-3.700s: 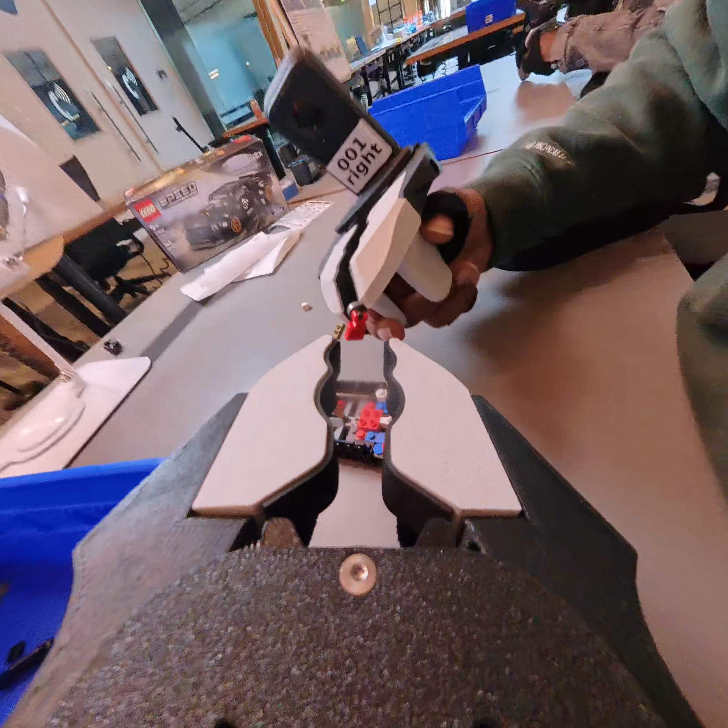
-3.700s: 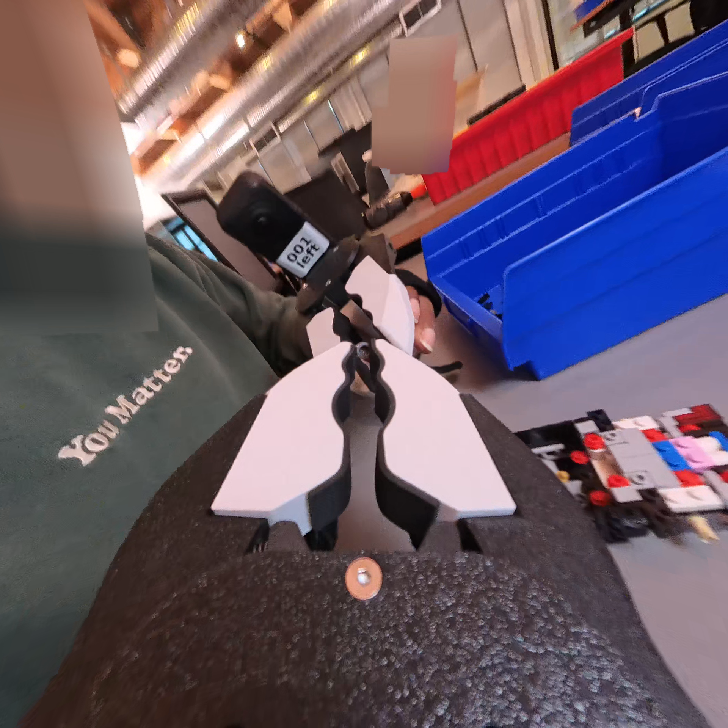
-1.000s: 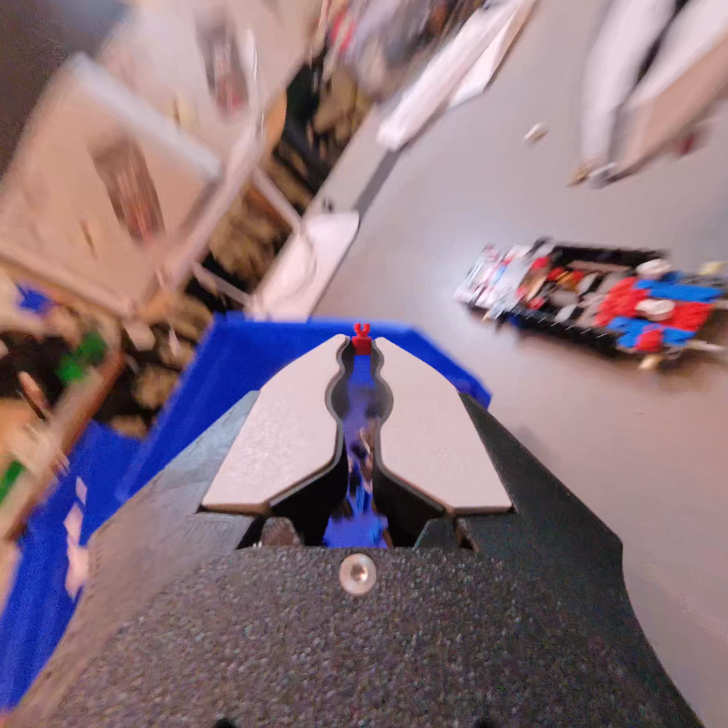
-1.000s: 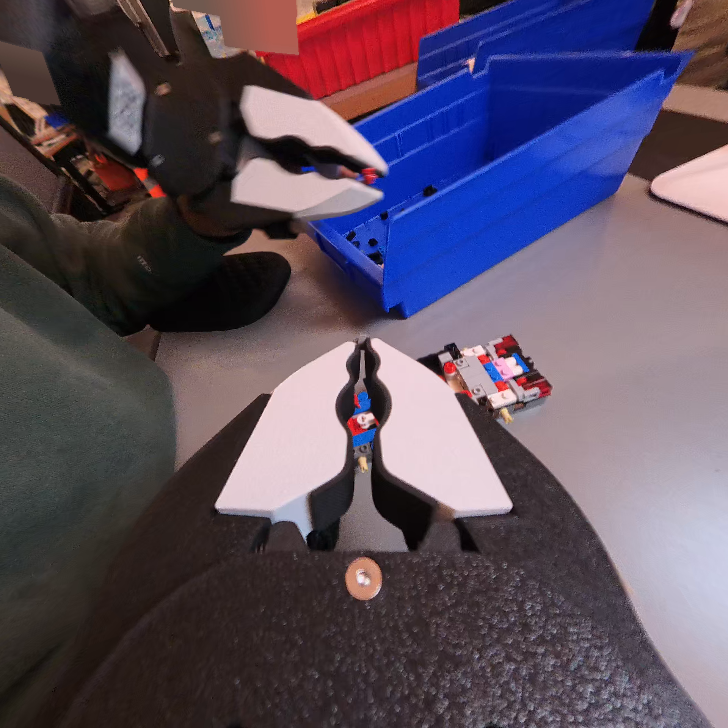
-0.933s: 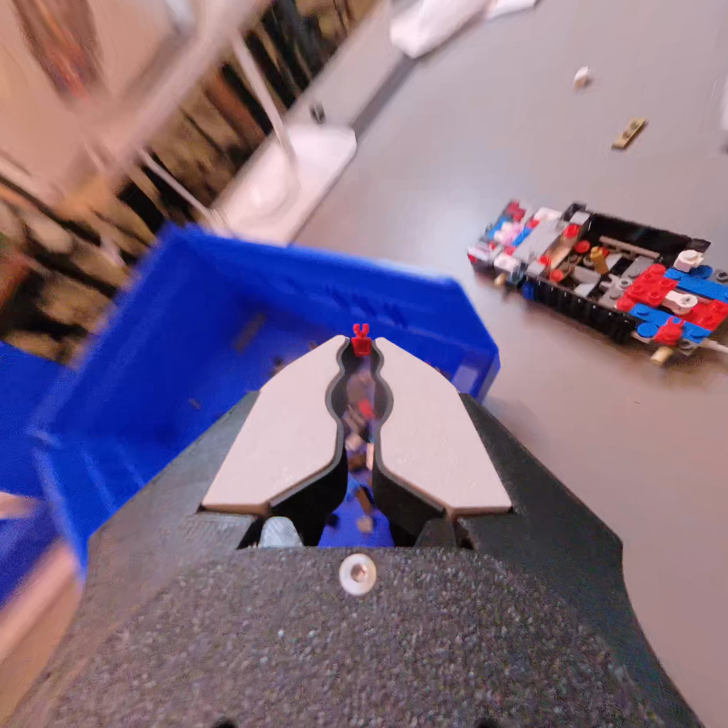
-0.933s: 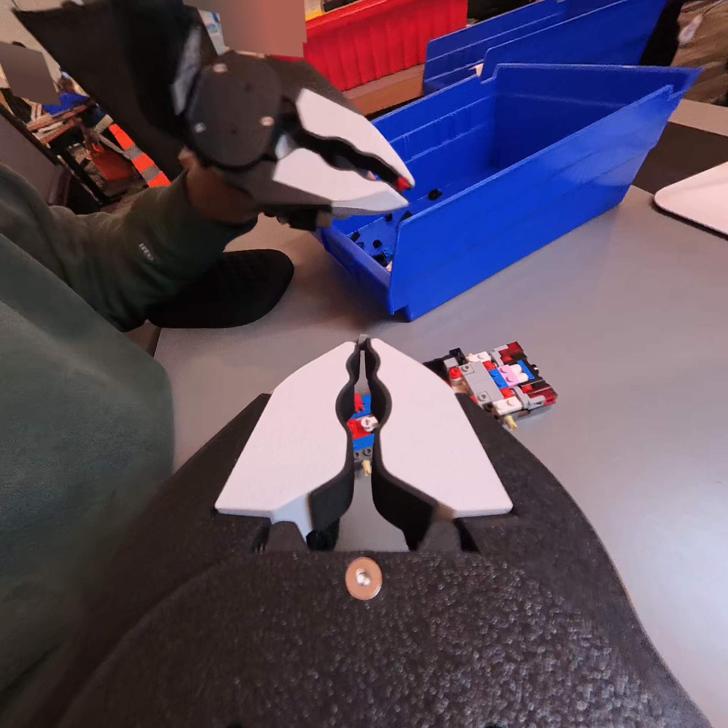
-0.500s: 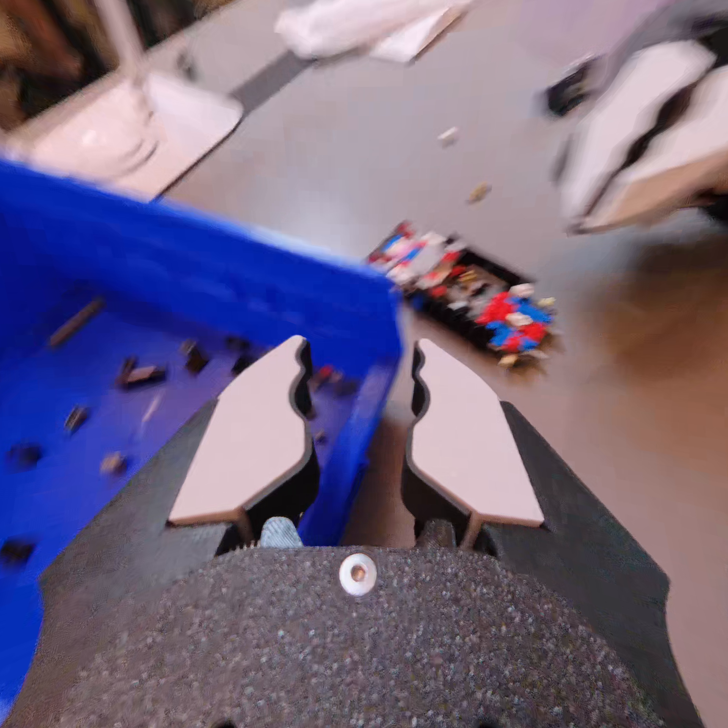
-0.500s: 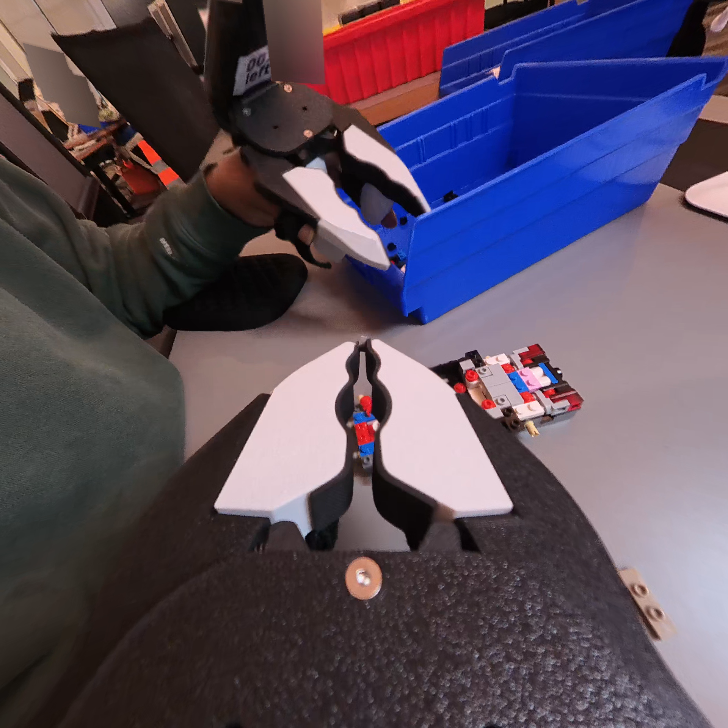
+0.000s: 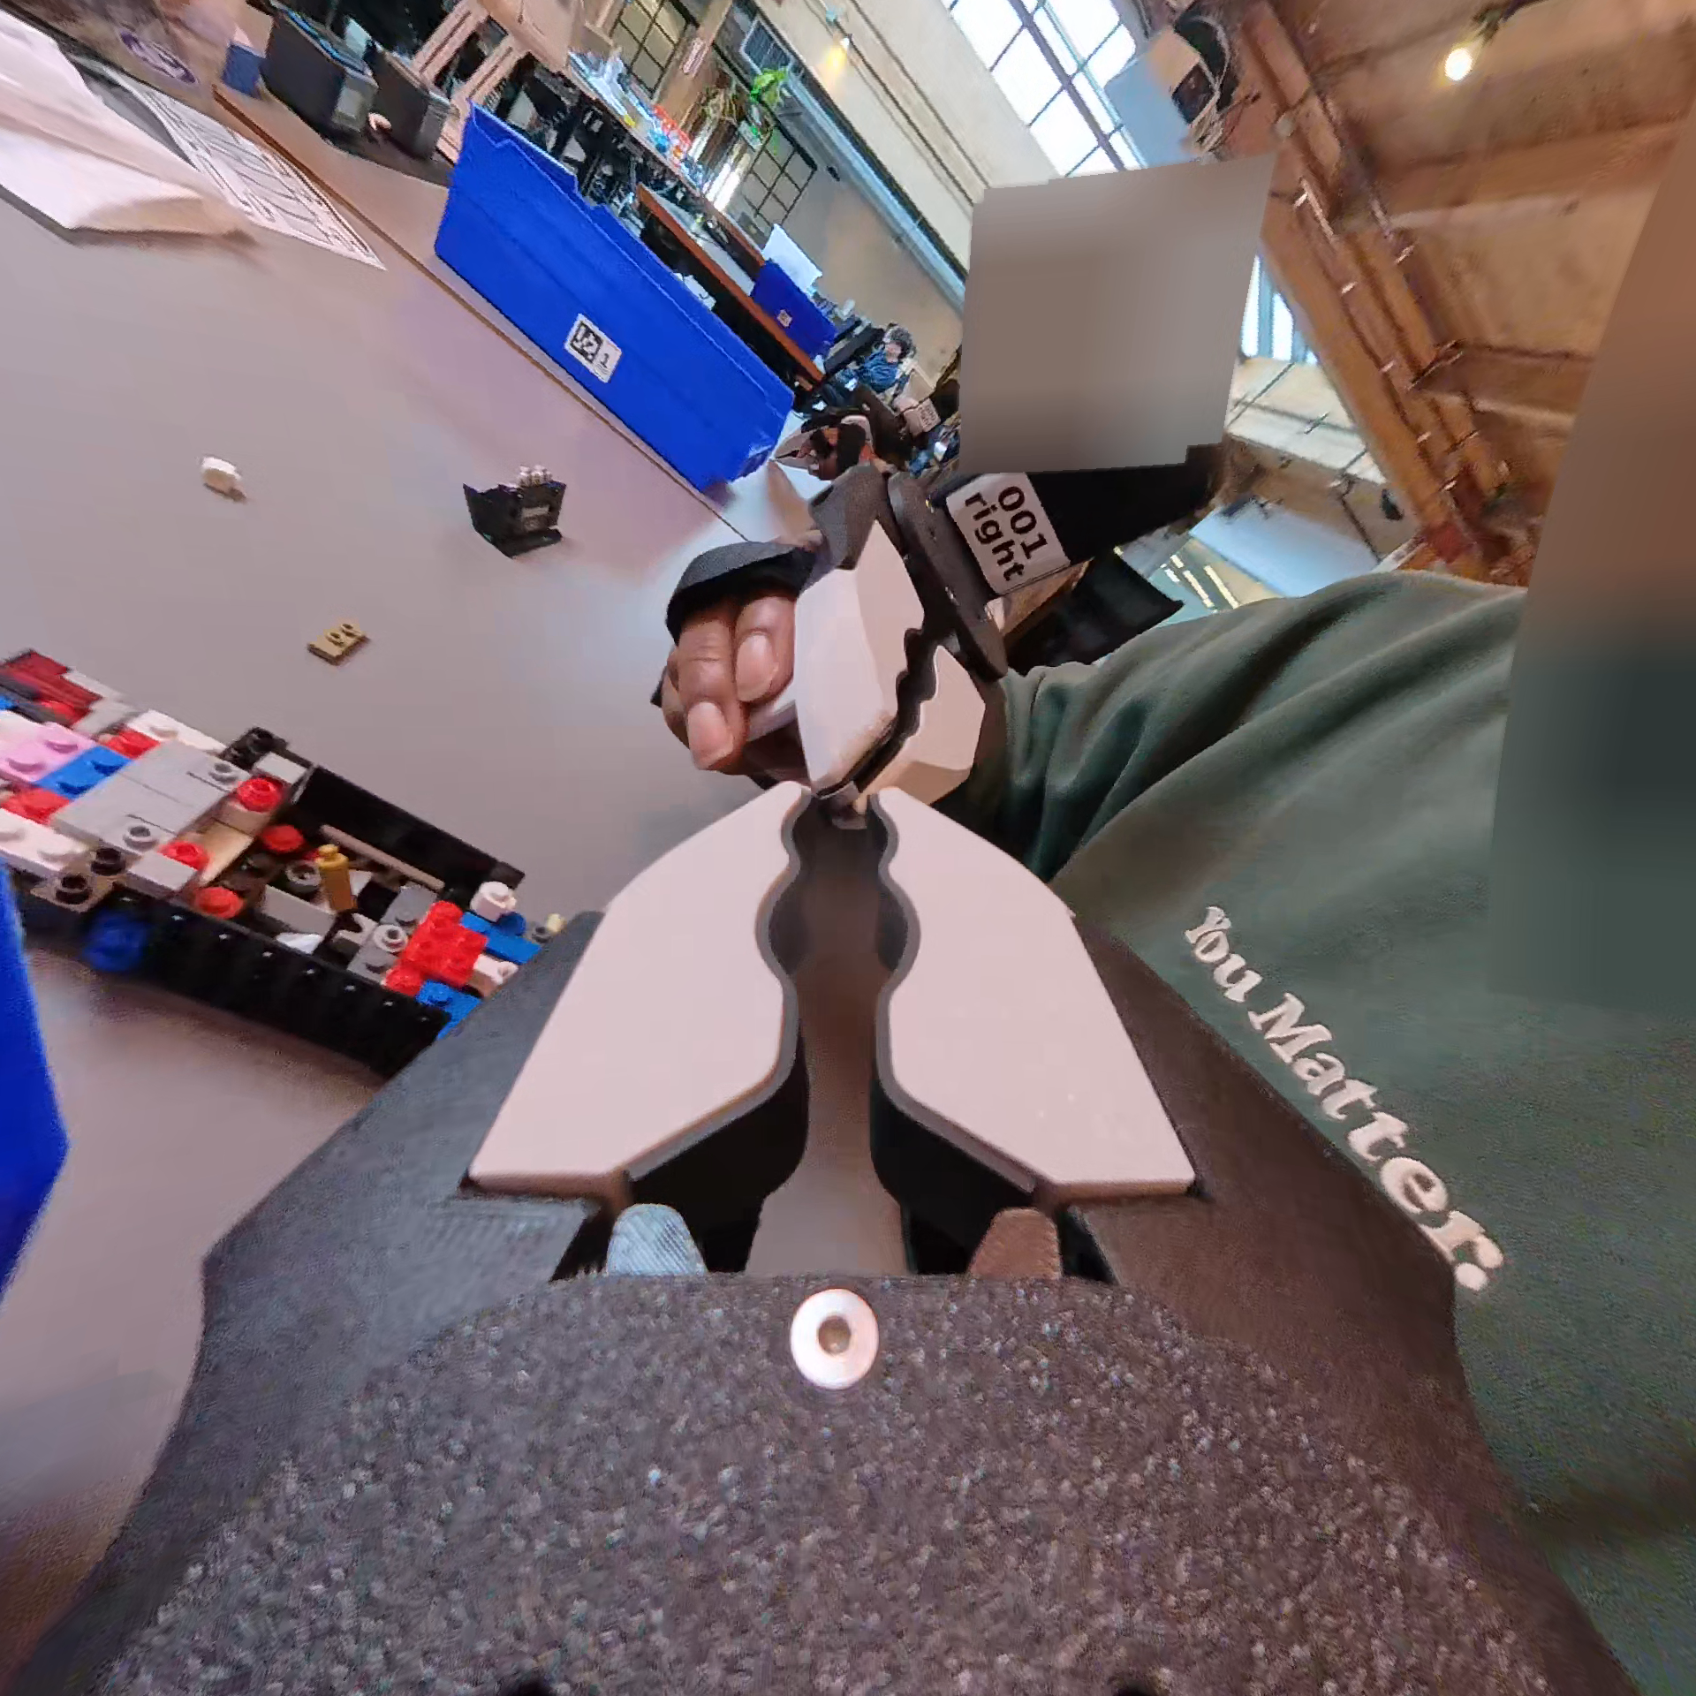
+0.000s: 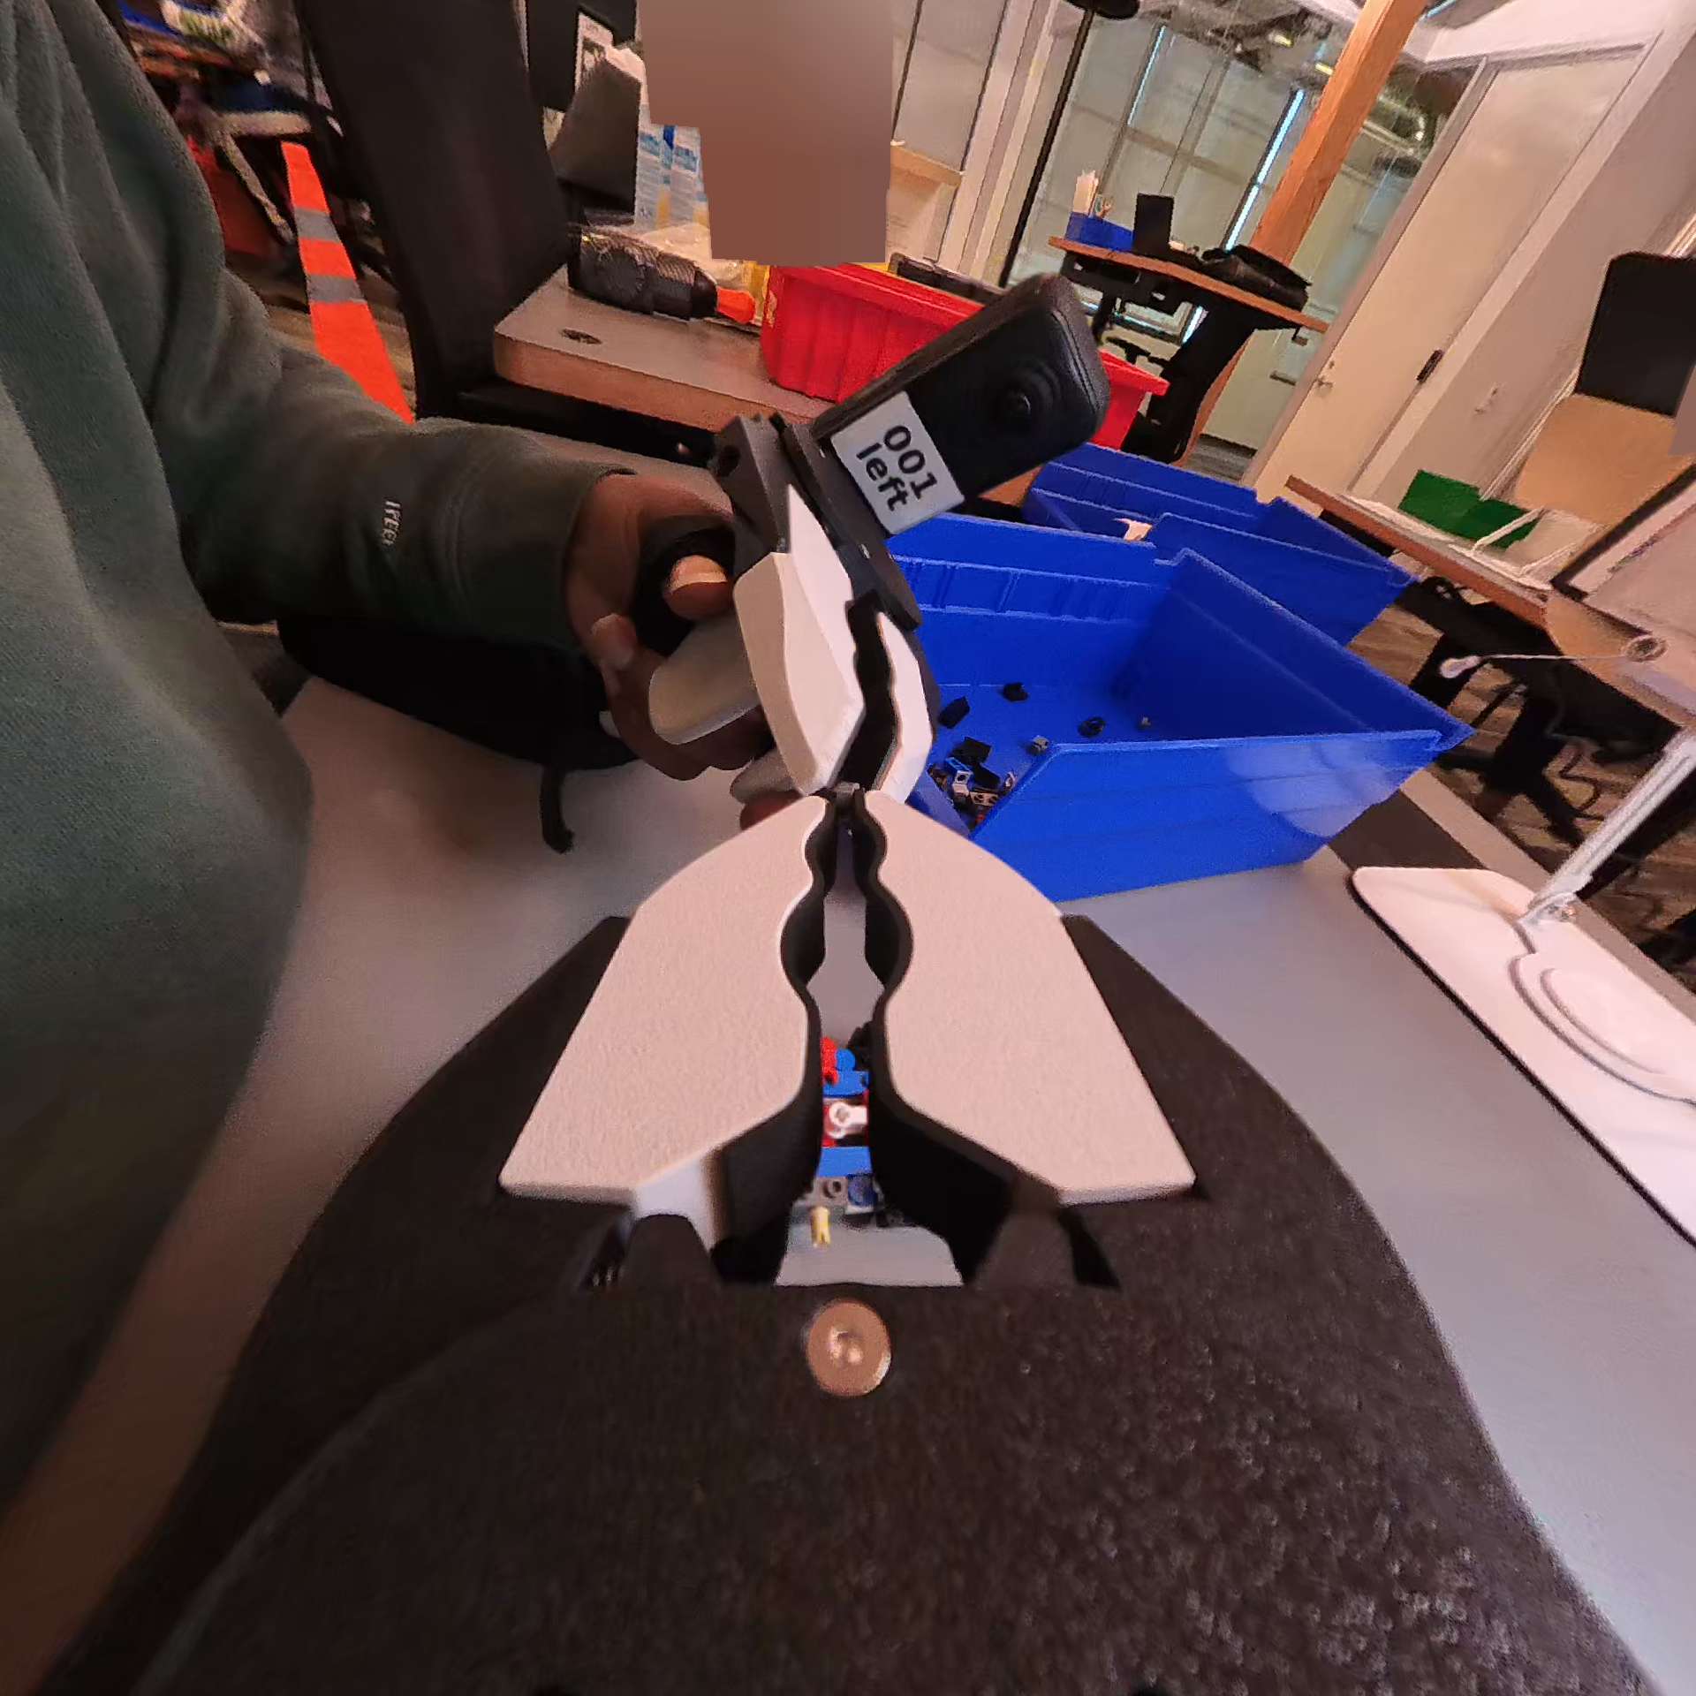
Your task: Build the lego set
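The left claw (image 9: 837, 808) and the right claw (image 10: 844, 797) meet tip to tip above the counter (image 9: 275, 440). A small grey piece (image 9: 840, 806) sits where the tips touch; the left claw's tips stand a little apart around it, and the right claw is pinched almost closed on it. Which claw truly has the hold cannot be told. The partly built lego car (image 9: 229, 881) lies flat on the counter just left of the left claw, near the counter's near edge. A blue bin (image 10: 1193, 725) with loose pieces stands on the counter beyond the right claw. A tan piece (image 9: 338, 640) and a small black block (image 9: 516, 516) lie farther out.
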Motion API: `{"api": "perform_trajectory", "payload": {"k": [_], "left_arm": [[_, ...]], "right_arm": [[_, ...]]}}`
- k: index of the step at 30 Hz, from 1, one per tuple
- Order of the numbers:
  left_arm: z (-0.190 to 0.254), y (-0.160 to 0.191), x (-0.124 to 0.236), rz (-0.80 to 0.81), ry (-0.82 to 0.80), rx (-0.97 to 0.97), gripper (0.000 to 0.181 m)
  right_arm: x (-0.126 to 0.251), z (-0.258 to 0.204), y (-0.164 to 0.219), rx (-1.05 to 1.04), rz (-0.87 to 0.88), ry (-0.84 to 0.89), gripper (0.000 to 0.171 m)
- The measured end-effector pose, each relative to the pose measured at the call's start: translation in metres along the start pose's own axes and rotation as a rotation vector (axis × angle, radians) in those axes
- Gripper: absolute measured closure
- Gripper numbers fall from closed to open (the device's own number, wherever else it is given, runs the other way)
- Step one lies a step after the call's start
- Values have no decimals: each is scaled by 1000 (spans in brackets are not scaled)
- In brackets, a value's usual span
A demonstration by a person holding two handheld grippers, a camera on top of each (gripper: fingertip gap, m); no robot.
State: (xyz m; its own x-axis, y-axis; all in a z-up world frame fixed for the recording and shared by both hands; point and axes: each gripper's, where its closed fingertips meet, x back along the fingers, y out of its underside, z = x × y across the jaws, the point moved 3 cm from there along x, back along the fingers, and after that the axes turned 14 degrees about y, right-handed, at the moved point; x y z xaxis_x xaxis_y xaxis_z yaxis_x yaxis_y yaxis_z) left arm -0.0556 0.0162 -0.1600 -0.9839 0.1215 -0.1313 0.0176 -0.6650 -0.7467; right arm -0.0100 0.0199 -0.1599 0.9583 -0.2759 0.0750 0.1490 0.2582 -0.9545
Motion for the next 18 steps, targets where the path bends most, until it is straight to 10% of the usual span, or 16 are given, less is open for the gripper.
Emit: {"api": "perform_trajectory", "payload": {"k": [6, 13, 18], "left_arm": [[-3, -4, 7, -30, -60, -57, 174], [-44, -26, 139, -382, -1136, -375, 173], [-59, 0, 146, -445, -1090, -205, 140]], "right_arm": [[1, 3, 3, 80, -18, 41, 166], [-4, 8, 51, 29, -341, -38, 151], [-18, -12, 77, 20, -529, -94, 151]]}}
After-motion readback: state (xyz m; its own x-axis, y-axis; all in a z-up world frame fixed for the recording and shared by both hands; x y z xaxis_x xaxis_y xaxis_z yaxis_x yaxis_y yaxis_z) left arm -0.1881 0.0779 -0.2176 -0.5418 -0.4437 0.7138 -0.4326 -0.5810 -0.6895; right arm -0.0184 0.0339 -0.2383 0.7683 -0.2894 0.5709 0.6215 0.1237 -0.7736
